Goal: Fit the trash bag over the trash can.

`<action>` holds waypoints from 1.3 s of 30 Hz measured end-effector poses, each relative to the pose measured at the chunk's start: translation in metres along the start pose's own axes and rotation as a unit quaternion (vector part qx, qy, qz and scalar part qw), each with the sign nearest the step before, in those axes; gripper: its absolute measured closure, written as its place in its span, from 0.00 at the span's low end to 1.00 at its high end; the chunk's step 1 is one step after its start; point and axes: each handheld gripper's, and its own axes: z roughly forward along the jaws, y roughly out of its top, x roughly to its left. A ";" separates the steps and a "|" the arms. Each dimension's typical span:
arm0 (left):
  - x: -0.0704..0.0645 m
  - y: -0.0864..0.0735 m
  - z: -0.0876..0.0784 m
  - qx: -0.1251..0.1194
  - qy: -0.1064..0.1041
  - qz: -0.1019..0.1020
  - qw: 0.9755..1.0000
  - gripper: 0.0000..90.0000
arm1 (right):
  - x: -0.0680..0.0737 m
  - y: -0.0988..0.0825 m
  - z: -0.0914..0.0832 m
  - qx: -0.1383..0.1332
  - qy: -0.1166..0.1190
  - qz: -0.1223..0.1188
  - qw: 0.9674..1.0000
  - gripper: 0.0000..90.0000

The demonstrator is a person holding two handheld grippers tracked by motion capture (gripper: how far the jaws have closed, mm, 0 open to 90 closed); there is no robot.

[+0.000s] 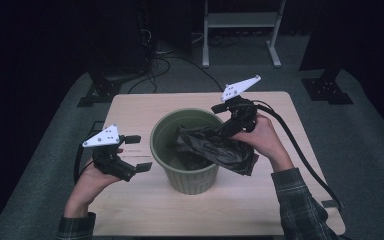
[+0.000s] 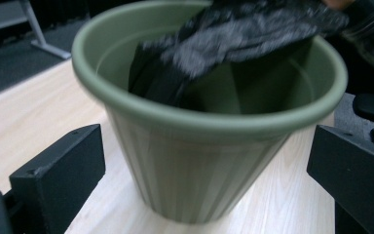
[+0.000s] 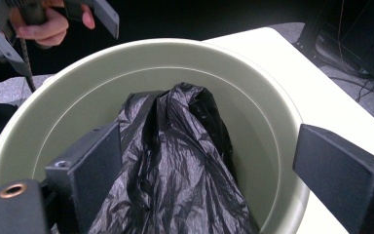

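Here, a black bag (image 1: 215, 146) was being fed into the green pot (image 1: 186, 180) on the tabletop (image 1: 130, 107), draped between the right gripper's (image 3: 214, 185) spread fingers, while the left gripper (image 1: 136, 152) waited open beside it; seemingly pushing deeper was called for next.

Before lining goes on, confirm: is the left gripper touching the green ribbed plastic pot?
No: the left gripper hangs open beside the green ribbed plastic pot, apart from it.

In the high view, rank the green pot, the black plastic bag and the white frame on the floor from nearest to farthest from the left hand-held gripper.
1. Green pot, just right of the left hand-held gripper, mid-table.
2. Black plastic bag, draped over the pot's right rim.
3. White frame, on the floor beyond the table.
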 end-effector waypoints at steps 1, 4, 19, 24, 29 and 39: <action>0.000 0.005 0.001 -0.004 -0.002 0.002 1.000 0.00 | 0.000 0.000 -0.001 0.000 0.000 -0.001 1.000 0.10; 0.000 0.015 0.005 -0.008 -0.005 0.008 1.000 0.00 | 0.002 0.000 -0.004 0.004 -0.002 -0.004 1.000 0.10; 0.008 0.041 0.043 0.009 -0.023 0.027 0.999 0.06 | -0.004 -0.025 -0.031 0.002 -0.013 0.015 1.000 0.11; 0.009 0.041 0.049 0.016 -0.027 0.029 0.999 0.11 | -0.011 -0.040 -0.045 -0.004 -0.013 0.034 0.999 0.12; 0.009 0.041 0.053 0.024 -0.028 0.033 0.999 0.13 | -0.019 -0.059 -0.059 -0.005 -0.013 0.059 0.998 0.16; 0.009 0.040 0.057 0.040 -0.032 0.032 0.998 0.14 | -0.029 -0.086 -0.068 -0.001 -0.001 0.096 0.995 0.30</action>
